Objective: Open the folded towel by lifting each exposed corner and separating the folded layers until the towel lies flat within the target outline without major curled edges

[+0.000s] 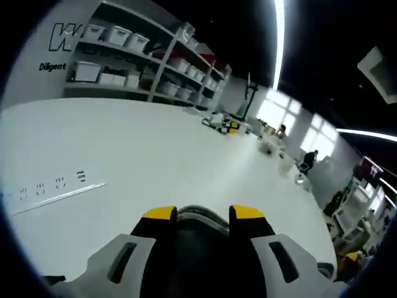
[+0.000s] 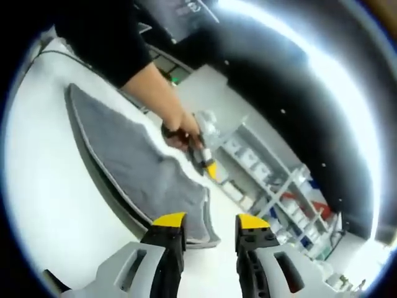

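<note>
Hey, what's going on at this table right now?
A person is working on a grey towel spread on a white table, using two handheld grippers. In the right gripper view, the right gripper hovers open just past the towel's near corner, while the person's hand holds the left gripper at the towel's far edge. In the left gripper view, the left gripper points across bare table toward storage shelves.
</note>
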Motion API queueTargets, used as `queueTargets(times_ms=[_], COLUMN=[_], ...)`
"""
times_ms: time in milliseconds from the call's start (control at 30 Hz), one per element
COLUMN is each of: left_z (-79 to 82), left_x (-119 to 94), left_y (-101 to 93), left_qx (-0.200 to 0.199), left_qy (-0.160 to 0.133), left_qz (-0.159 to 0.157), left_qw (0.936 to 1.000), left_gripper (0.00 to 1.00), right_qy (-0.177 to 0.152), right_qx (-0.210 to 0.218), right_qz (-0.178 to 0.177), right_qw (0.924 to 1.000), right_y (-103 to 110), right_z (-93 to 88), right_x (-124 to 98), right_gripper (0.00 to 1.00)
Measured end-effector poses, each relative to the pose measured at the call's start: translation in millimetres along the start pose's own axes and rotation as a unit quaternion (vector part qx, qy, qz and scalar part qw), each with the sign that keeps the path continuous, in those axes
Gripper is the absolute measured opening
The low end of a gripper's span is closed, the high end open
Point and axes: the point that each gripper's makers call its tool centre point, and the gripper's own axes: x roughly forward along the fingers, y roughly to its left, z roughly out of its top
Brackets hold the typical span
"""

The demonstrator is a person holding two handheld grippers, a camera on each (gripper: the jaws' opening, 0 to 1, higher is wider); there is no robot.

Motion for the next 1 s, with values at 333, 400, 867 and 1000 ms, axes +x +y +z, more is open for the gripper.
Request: queueTargets(times_ms=[333,400,867,1000], left_z=[16.7,22.2,51.8,52.0], left_x=[-9.4,-13.1,-36.7,-35.2], left_y=[32.6,40.0,53.7,47.4], left_qx=[0.072,0.071,0.129,0.154], left_qy=[-0.030,-0.040,-0.087,-0.089], left_qz=[0.110,0.118,0.180,0.173], left_qw=[0.9909,0.9897,0.9712,0.9687], left_gripper=[0.91,0.98,1.00,1.00], right_qy=[-0.053,-0.051,-0.038,-0.030], right_qx=[0.052,0.081,0.141,0.308], right_qz=[-0.019,-0.008,0.032,0.152], right_qw=[0.9970,0.9954,0.9888,0.9387], right_y=[-10.2,-11.5,-3.8,26.9], right_z=[21.9,23.5,28.6,38.6], right_x=[-2.5,-2.3,0.9,-3.9], right_gripper=[1.00,1.00,1.00,0.93])
